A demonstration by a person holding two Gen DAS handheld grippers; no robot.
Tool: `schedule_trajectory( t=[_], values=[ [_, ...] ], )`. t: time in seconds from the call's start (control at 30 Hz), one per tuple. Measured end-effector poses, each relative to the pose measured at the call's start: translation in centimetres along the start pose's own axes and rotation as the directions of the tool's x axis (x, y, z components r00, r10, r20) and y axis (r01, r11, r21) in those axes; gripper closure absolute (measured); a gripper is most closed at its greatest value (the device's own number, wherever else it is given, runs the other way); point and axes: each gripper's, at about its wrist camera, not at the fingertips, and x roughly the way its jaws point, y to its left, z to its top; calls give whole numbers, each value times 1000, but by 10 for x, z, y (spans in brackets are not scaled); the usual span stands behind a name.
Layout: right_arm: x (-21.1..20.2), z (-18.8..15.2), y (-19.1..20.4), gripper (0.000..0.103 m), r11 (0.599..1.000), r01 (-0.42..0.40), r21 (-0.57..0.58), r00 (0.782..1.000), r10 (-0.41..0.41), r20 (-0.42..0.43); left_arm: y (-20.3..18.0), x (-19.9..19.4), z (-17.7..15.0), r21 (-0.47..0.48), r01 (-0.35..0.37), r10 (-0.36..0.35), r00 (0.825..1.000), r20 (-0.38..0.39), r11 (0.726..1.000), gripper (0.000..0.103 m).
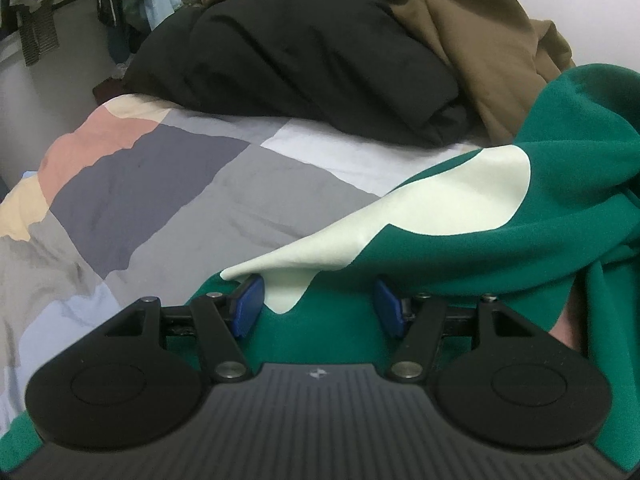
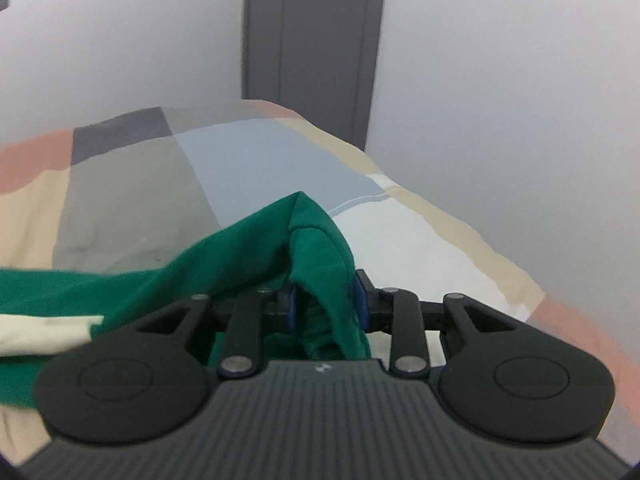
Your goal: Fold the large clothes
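Holding the green garment in the right gripper: its fingers are pinched on a bunched fold of the cloth, which rises in a peak at 12 o'clock. The left gripper has its fingers spread, not pressing; the garment's cream patch drapes over and between them. The garment lies across the near part of the bed, trailing from 3 o'clock in the left view.

Risks, as we judge them: the right pinch takes only a thick wad, so a pull could slip it loose. The left fingers could close on several layers and spoil the fold.

Room: open quilt toward 10 o'clock in the left view. The black coat and brown coat block 12 o'clock. In the right view the bed edge drops at 3 o'clock, near the wall.
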Motion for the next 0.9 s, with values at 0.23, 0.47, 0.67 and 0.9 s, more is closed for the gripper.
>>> schedule_trajectory(
  t=[0.23, 0.47, 0.67, 0.9],
  values=[
    [-50, 14, -3, 41, 992, -107, 61, 993, 104, 48, 4, -25, -8, -37, 32, -33, 999, -7, 999, 36],
    [-156, 13, 24, 39, 958, -285, 28, 957, 283, 54, 7, -84, -27, -63, 125, -125, 992, -5, 990, 30],
    [-242, -19, 51, 39, 882, -467, 55, 883, 469, -14, 14, -139, -49, -176, 302, -302, 953, 29, 937, 29],
    [-269, -87, 88, 39, 792, -609, 47, 749, 593, -296, -13, -152, -82, -195, 459, -478, 876, -65, 867, 27]
  ],
)
